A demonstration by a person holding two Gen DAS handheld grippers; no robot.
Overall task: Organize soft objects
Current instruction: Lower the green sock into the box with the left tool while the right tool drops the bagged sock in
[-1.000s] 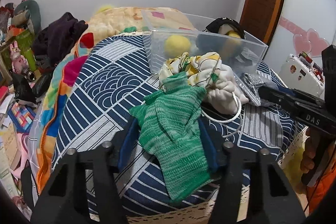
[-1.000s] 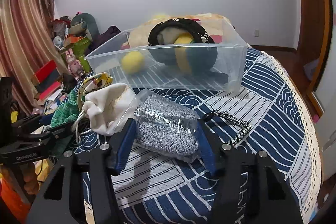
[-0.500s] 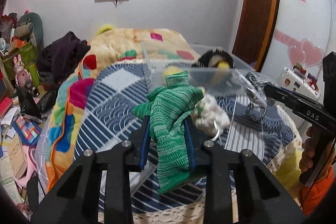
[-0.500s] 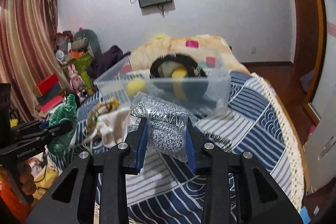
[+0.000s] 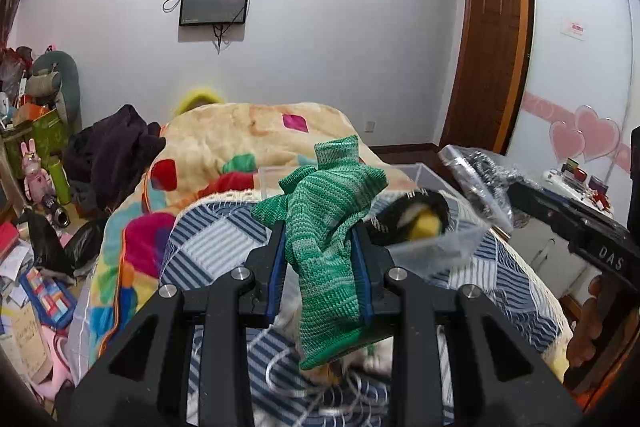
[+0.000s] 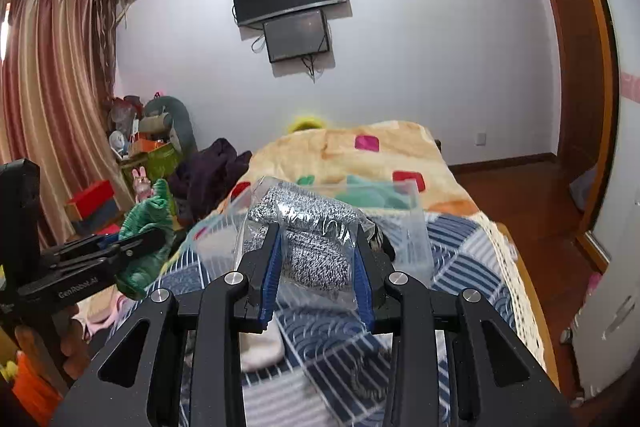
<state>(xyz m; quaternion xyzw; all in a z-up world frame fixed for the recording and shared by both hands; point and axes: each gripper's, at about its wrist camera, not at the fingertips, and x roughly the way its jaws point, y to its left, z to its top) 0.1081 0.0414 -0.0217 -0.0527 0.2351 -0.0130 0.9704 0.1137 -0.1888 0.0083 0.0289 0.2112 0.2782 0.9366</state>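
My left gripper (image 5: 320, 251) is shut on a green knitted garment (image 5: 328, 227) and holds it in the air above the bed; it also shows in the right wrist view (image 6: 146, 239). My right gripper (image 6: 316, 259) is shut on a clear bag of grey knitwear (image 6: 308, 239), lifted above the bed; the bag also shows in the left wrist view (image 5: 476, 175). The clear plastic bin (image 5: 452, 243) stands behind both, holding a black-and-yellow plush (image 5: 416, 219). In the right wrist view the bin (image 6: 416, 231) is mostly hidden by the bag.
The bed has a blue patterned cover (image 5: 224, 243) and a colourful blanket (image 5: 240, 139) at the head. A white drawstring pouch (image 6: 260, 347) lies below the grippers. Clutter and toys (image 5: 36, 155) fill the floor at left. A door (image 5: 488, 59) is at right.
Both grippers closed on their items and lifted them off the bed. The views rose and tilted up, so the bin now sits lower and partly hidden.
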